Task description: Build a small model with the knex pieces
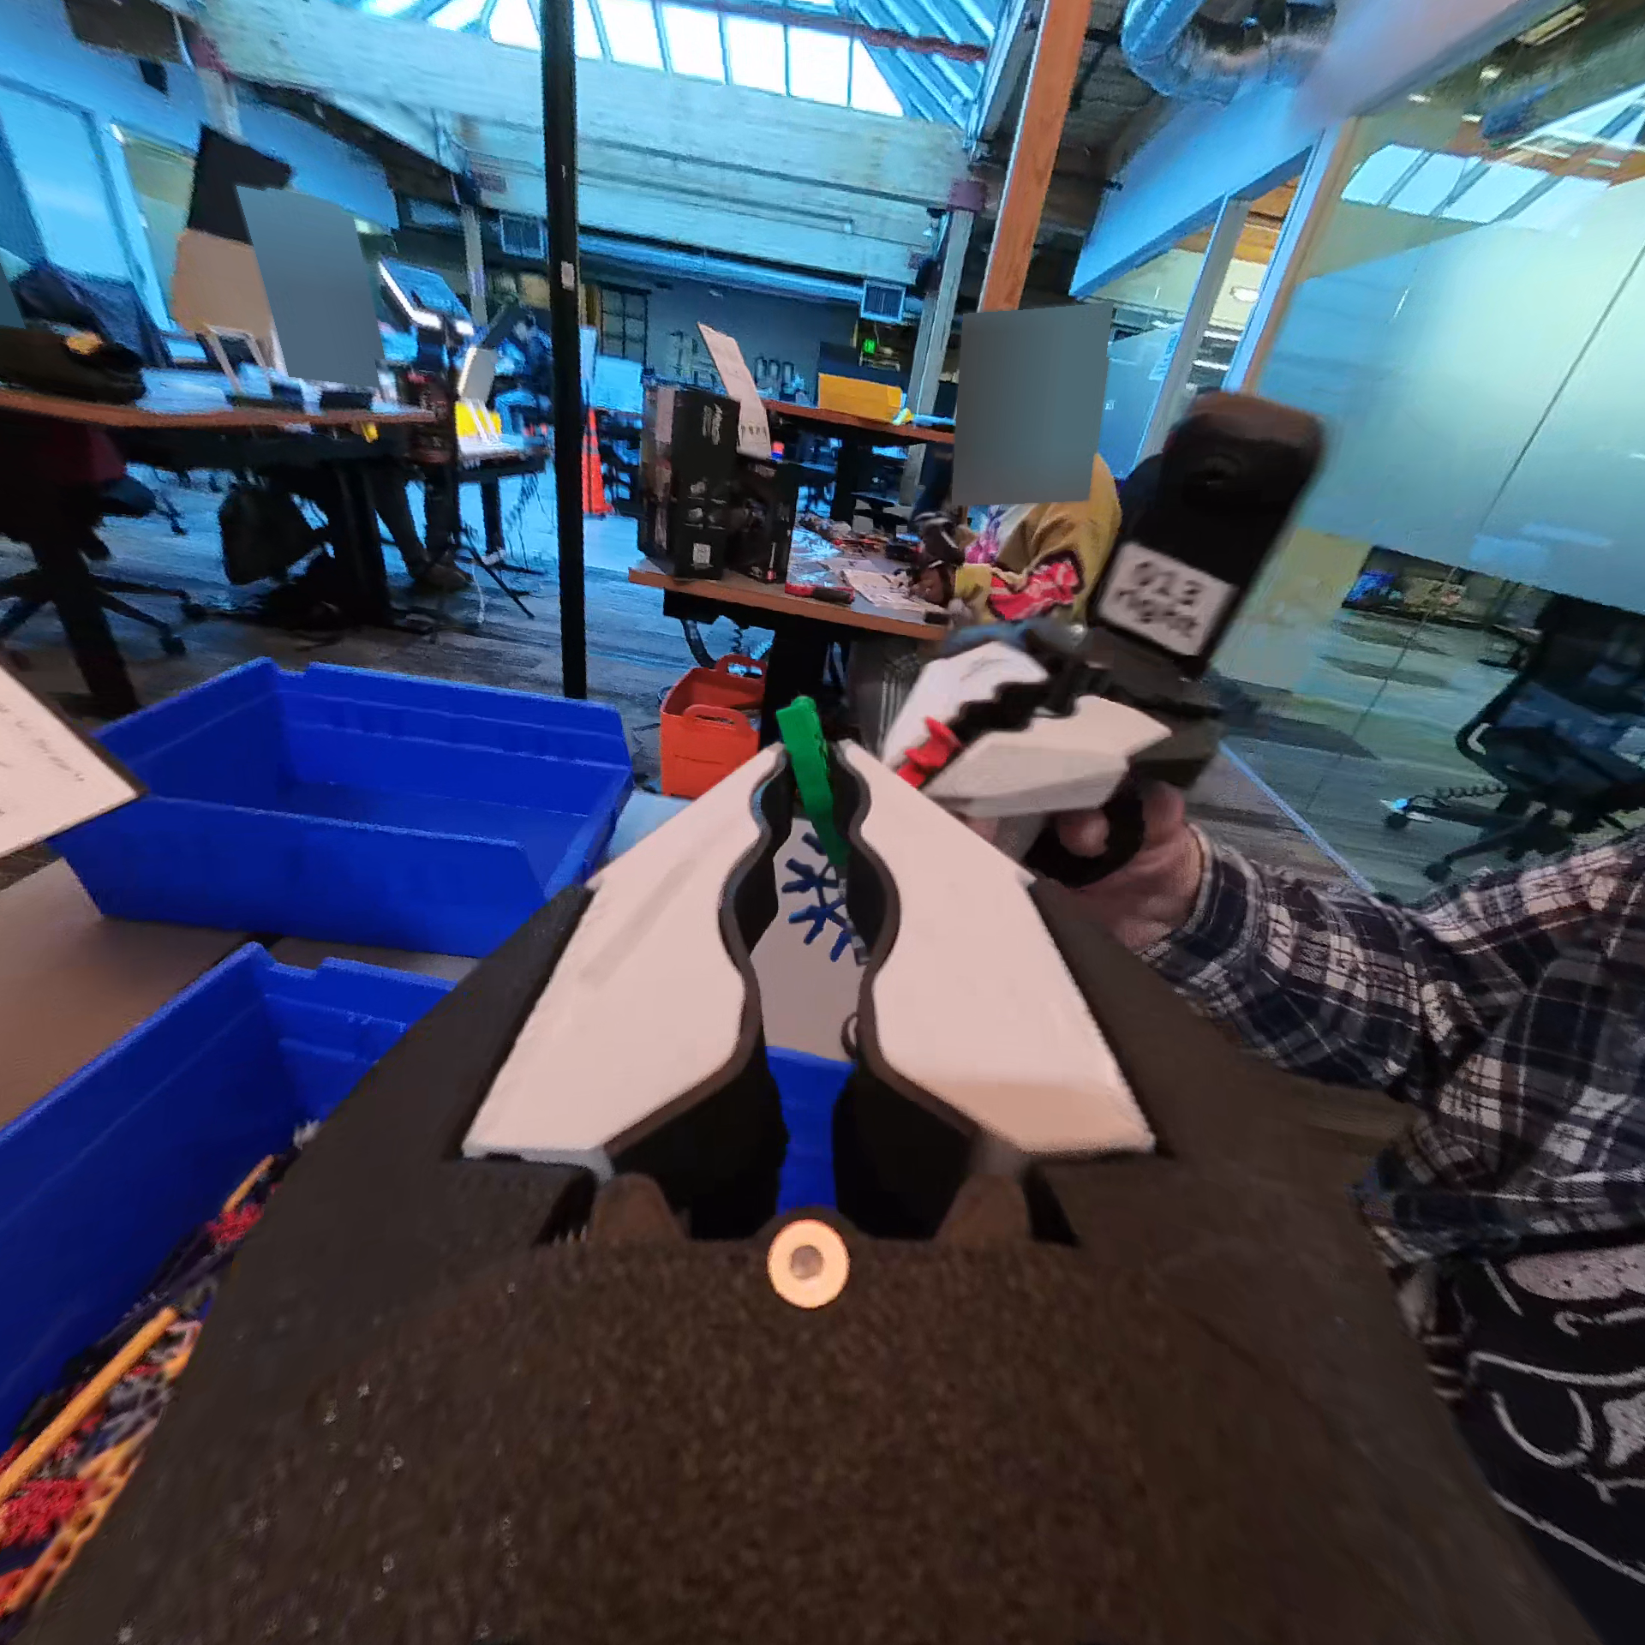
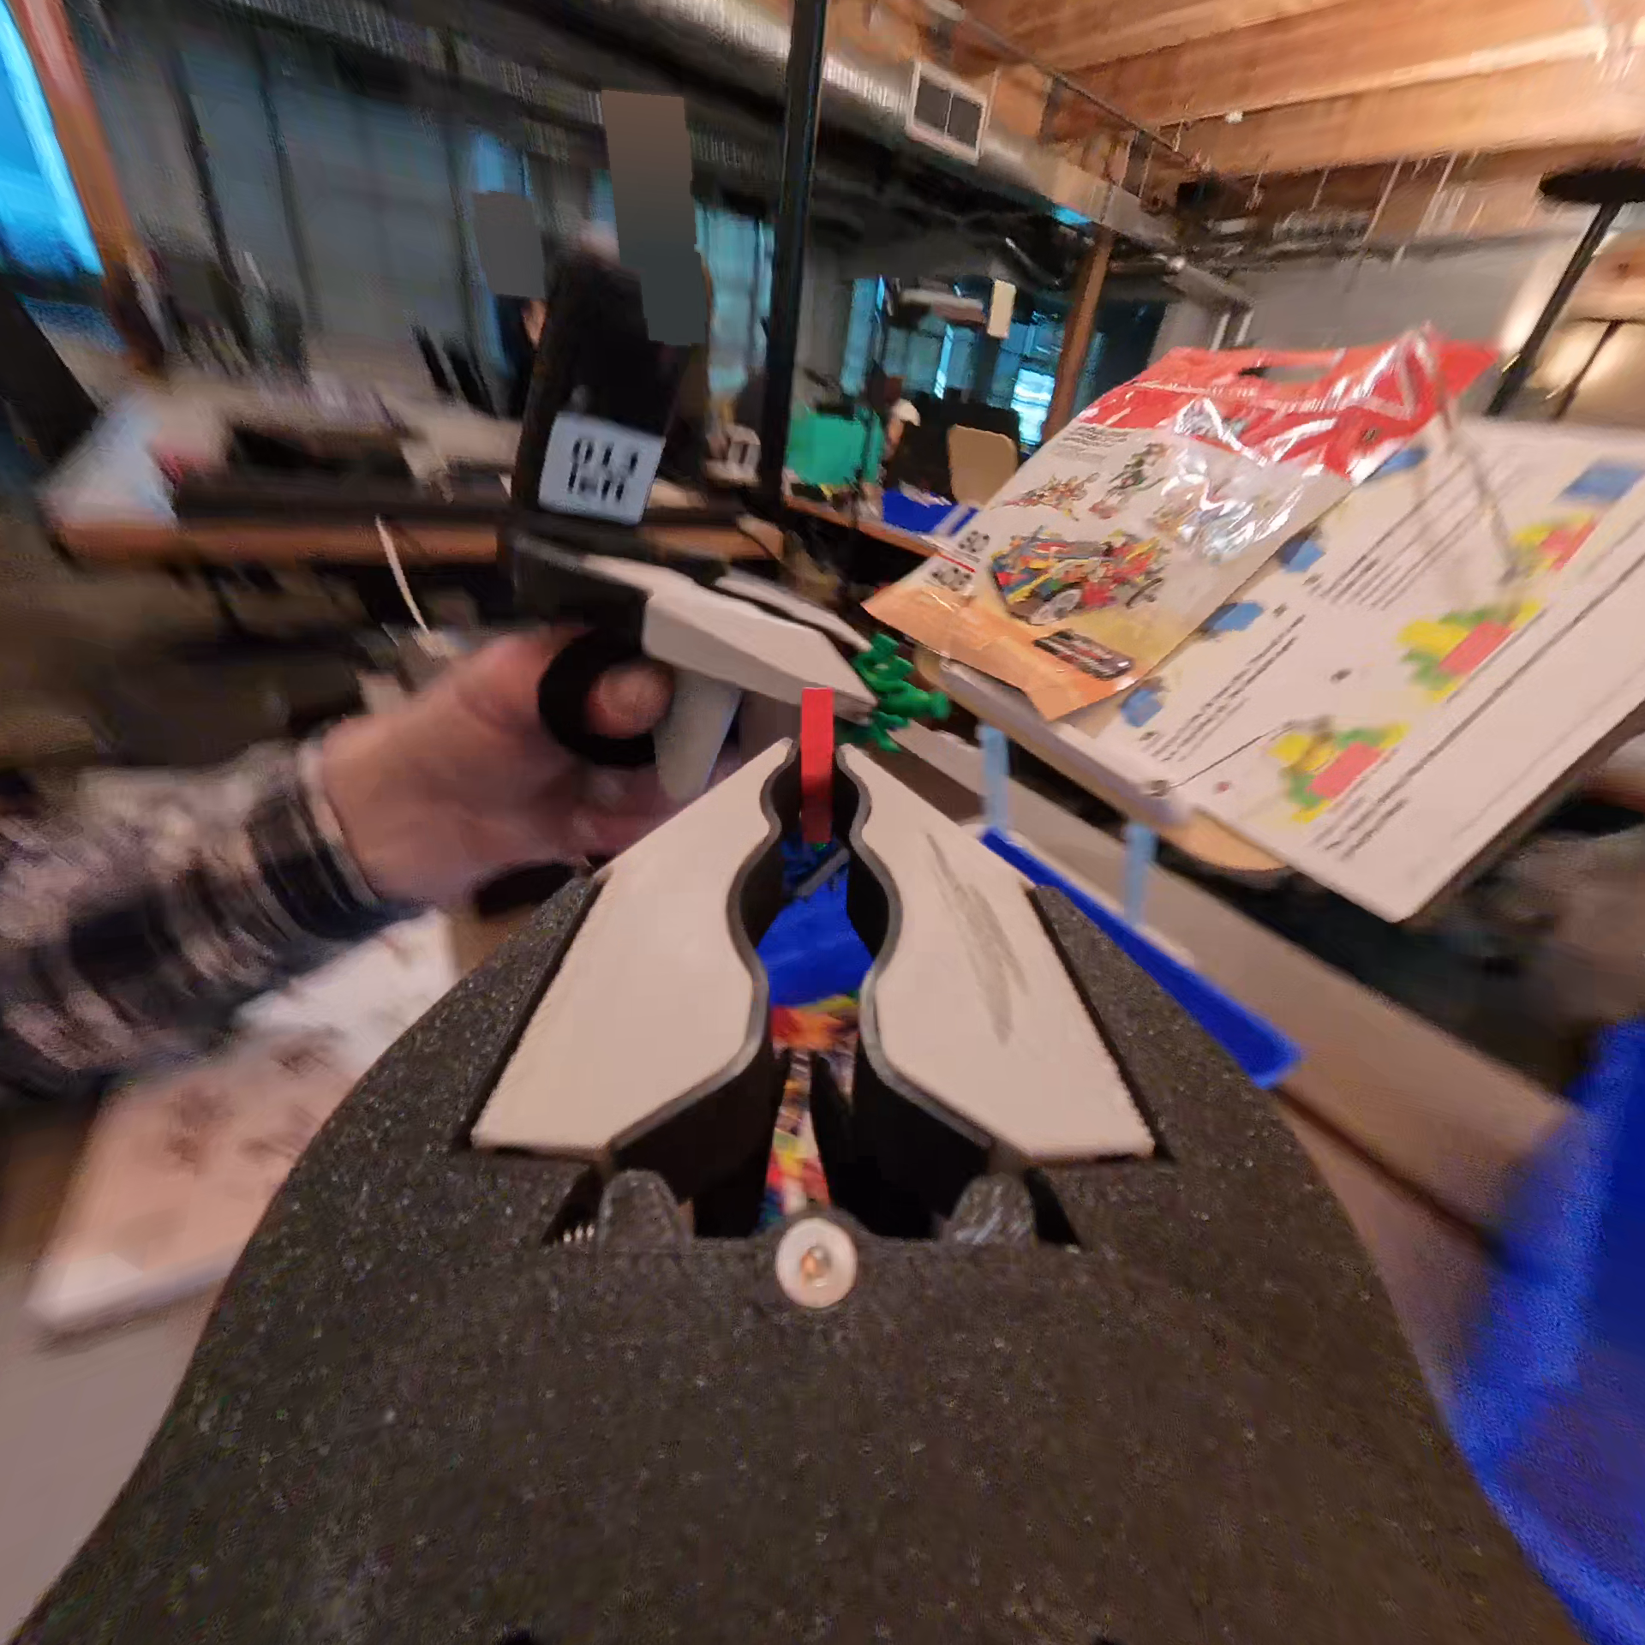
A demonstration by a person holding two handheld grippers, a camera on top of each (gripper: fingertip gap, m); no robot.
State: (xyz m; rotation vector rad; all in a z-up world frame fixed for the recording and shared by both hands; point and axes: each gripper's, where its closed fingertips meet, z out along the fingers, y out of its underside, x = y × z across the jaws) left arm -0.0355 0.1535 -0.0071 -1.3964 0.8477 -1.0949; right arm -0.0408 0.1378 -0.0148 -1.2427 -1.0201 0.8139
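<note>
At centre frame in the left wrist view, our left gripper [image 1: 812,774] has its fingers closed on a green piece [image 1: 808,757], with a blue snowflake-shaped piece [image 1: 814,899] showing between them just below. Our right gripper [image 2: 815,774] has its fingers pinched on a red piece [image 2: 816,752], seen at centre in its own view. The two grippers sit near each other above the desk [image 1: 116,979], the pieces apart and not joined. Blue bins [image 1: 338,801] lie at left; a booklet [image 2: 1389,676] leans at upper right.
</note>
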